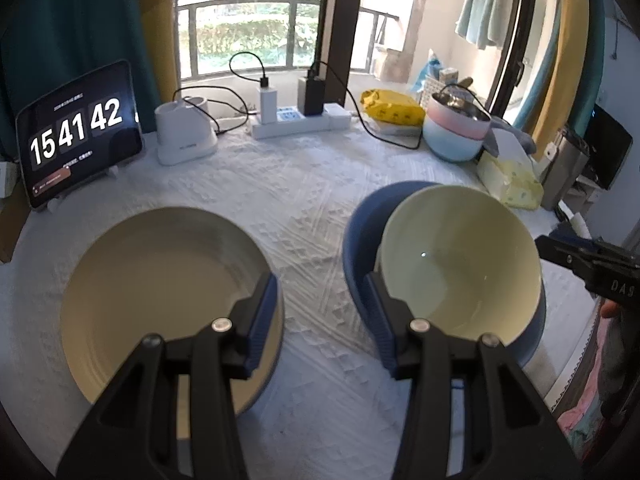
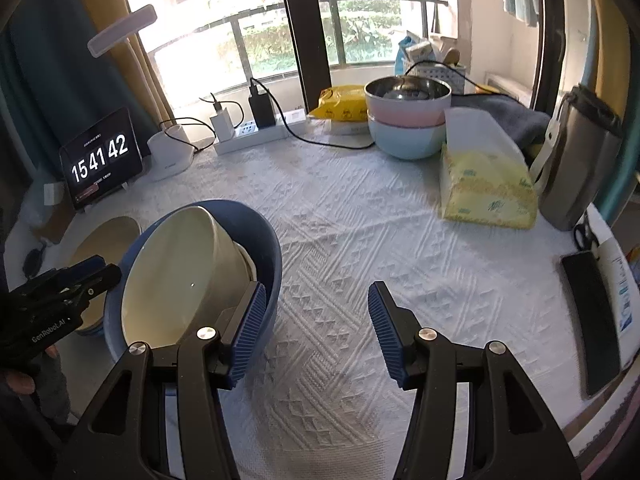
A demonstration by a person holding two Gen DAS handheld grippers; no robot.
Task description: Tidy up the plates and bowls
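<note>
A cream bowl (image 1: 460,264) sits tilted inside a larger blue bowl (image 1: 360,240) on the white tablecloth; both also show in the right wrist view, cream bowl (image 2: 180,272), blue bowl (image 2: 260,240). A cream plate with a blue underside (image 1: 160,280) lies to their left, partly seen in the right wrist view (image 2: 108,240). My left gripper (image 1: 324,312) is open and empty, above the cloth between plate and bowls. My right gripper (image 2: 316,316) is open and empty, just right of the blue bowl; it also shows at the right edge of the left wrist view (image 1: 588,264).
At the back stand stacked pink and light-blue bowls with a steel one (image 2: 408,120), a power strip with chargers (image 1: 296,120), a clock tablet (image 1: 76,132) and a white holder (image 1: 184,132). A tissue pack (image 2: 484,184), a grey bin (image 2: 576,160) and a phone (image 2: 592,320) are at the right.
</note>
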